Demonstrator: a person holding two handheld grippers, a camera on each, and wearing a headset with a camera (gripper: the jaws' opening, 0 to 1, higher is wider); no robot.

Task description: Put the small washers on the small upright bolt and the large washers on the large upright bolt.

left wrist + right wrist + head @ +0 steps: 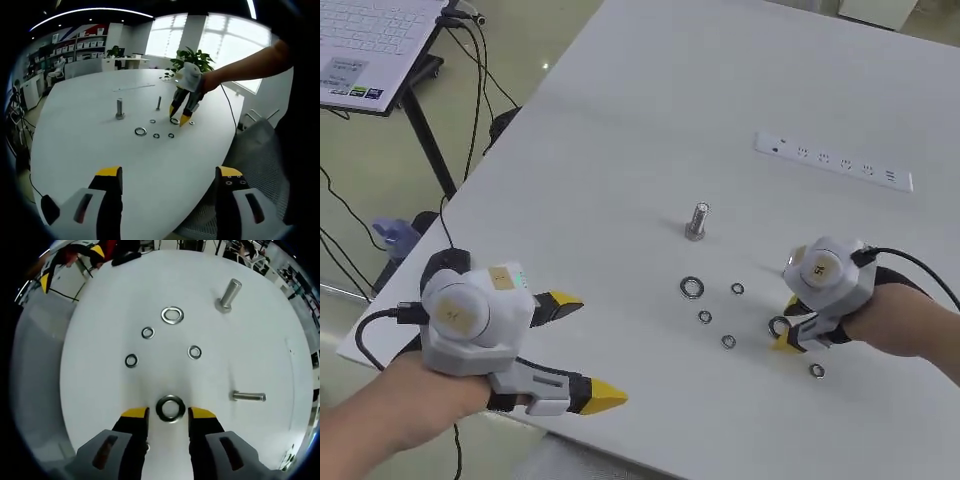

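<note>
**Head view, upper left:** the laptop [365, 45] is cut off by the frame edge. **Lower right:** the right gripper [786, 325] partly covers a large washer [170, 408]. The right gripper view shows this washer flat on the table [620, 120] between the fingertips. These stand narrow, just beside its rim with slight gaps; contact is hard to make out.

**Lower left:** the left gripper [590, 348] has its jaws wide, with nothing between them.

**Centre:** the large bolt [697, 222] stands upright. The left gripper view shows the small bolt [158, 103] upright to its right.

A second large washer [692, 288] and four small washers [705, 317] lie loose below the large bolt.

**Upper right:** the power strip [833, 162].
</note>
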